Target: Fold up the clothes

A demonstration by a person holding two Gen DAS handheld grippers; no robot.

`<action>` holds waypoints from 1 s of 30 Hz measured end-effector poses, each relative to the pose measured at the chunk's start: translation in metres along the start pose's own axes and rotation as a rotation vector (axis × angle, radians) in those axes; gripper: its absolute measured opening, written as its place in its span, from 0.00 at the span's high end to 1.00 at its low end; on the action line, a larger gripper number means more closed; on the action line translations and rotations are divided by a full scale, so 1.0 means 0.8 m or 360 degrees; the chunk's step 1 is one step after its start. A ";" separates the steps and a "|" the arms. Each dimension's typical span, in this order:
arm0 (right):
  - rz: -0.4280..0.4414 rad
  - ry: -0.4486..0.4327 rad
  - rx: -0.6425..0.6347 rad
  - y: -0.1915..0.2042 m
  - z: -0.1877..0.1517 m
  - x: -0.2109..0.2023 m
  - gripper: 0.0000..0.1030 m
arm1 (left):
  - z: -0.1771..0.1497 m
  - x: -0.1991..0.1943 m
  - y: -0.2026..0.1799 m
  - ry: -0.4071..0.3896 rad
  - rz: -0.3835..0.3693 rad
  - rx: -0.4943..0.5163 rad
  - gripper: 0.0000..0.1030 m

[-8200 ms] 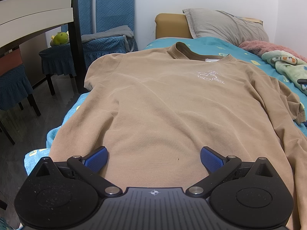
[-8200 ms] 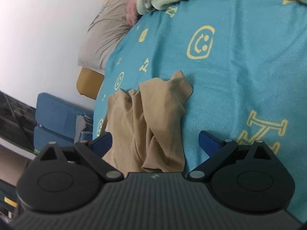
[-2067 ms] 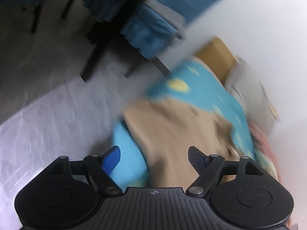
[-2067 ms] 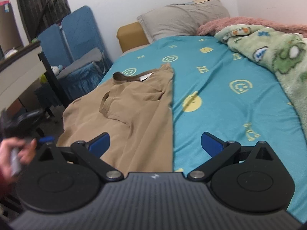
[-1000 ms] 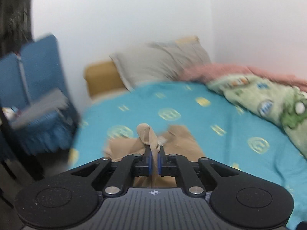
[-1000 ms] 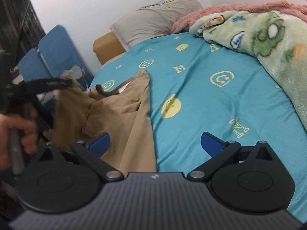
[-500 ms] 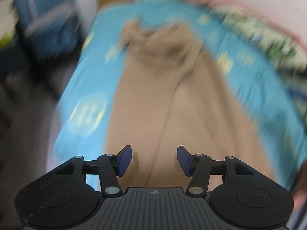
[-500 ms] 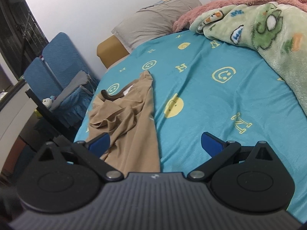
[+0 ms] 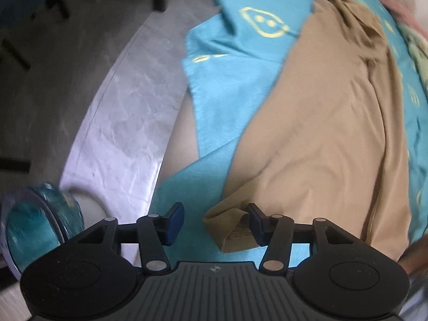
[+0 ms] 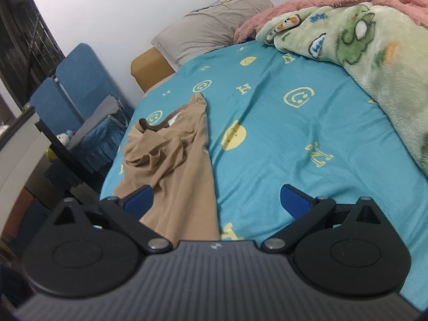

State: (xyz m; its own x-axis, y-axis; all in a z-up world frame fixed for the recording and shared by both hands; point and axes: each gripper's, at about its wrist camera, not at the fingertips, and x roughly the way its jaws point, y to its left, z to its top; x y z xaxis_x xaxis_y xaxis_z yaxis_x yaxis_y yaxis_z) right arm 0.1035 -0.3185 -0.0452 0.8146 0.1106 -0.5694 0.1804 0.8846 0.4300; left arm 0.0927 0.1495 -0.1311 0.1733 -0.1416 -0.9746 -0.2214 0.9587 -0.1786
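A tan sweatshirt (image 9: pixel 326 123) lies lengthwise on the turquoise bedsheet (image 9: pixel 222 101), its sides folded inward into a long strip. In the left wrist view its bottom corner (image 9: pixel 230 227) sits between the open fingers of my left gripper (image 9: pixel 215 223), near the right finger, at the bed's near edge. The right wrist view shows the same sweatshirt (image 10: pixel 179 165) from the foot of the bed, collar (image 10: pixel 149 125) at the far end with bunched sleeves on top. My right gripper (image 10: pixel 216 198) hangs open above the sheet, its left finger over the sweatshirt's lower part.
A green cartoon blanket (image 10: pixel 374 53) and a pink one (image 10: pixel 307 5) lie on the bed's right side, a grey pillow (image 10: pixel 211 32) at the head. Blue covered chairs (image 10: pixel 80 91) and a dark table stand to the left. Grey floor (image 9: pixel 93 93) and a teal round object (image 9: pixel 34 230) lie below the bed edge.
My left gripper let go of the folded sleeve, opened, and swung down to the sweatshirt's bottom corner at the bed edge. The right gripper stayed open and barely shifted.
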 end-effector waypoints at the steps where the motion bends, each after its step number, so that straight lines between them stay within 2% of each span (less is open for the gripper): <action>1: -0.0007 0.0001 -0.0013 0.001 -0.002 -0.002 0.00 | 0.001 0.000 0.003 -0.0001 -0.0014 -0.0040 0.47; 5: -0.0022 0.0000 -0.0065 0.006 -0.008 -0.005 0.00 | 0.010 0.001 0.011 -0.0059 -0.0043 -0.0128 0.46; 8: -0.0024 0.0004 -0.0098 0.009 -0.010 -0.005 0.00 | 0.015 0.004 0.015 -0.0048 -0.0091 -0.0134 0.47; 10: -0.0022 0.0012 -0.0105 0.009 -0.011 -0.004 0.00 | 0.018 0.006 0.017 -0.0041 -0.0122 -0.0137 0.55; 12: -0.0022 0.0019 -0.0113 0.010 -0.012 -0.003 0.00 | 0.017 0.006 0.010 -0.0051 -0.0121 -0.0068 0.77; 14: -0.0017 0.0024 -0.0114 0.010 -0.012 -0.003 0.00 | 0.015 0.006 0.000 -0.0076 -0.0110 0.0025 0.92; 15: -0.0012 0.0026 -0.0112 0.011 -0.012 -0.003 0.00 | 0.012 0.004 -0.007 -0.0102 -0.0087 0.0096 0.95; 19: 0.0016 0.0031 -0.0105 0.013 -0.012 -0.003 0.00 | -0.014 -0.026 -0.049 -0.0295 0.0040 0.0418 0.97; 23: 0.0050 0.0039 -0.0082 0.012 -0.010 -0.004 0.00 | -0.061 -0.066 -0.106 -0.0541 0.0253 0.0868 0.97; 27: 0.0085 0.0051 -0.0039 0.010 -0.007 -0.003 0.00 | -0.106 -0.103 -0.159 -0.0712 0.0289 0.1175 0.97; 30: 0.0100 0.0050 -0.0018 0.009 -0.006 -0.004 0.00 | -0.137 -0.120 -0.198 -0.0768 0.0220 0.1349 0.97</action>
State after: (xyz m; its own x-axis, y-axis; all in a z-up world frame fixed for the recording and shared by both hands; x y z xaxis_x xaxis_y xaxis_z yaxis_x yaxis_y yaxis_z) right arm 0.0990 -0.3106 -0.0438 0.8065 0.1804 -0.5631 0.1230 0.8804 0.4581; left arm 0.0061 -0.0157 -0.0239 0.6124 -0.0796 -0.7865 0.4596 0.8453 0.2724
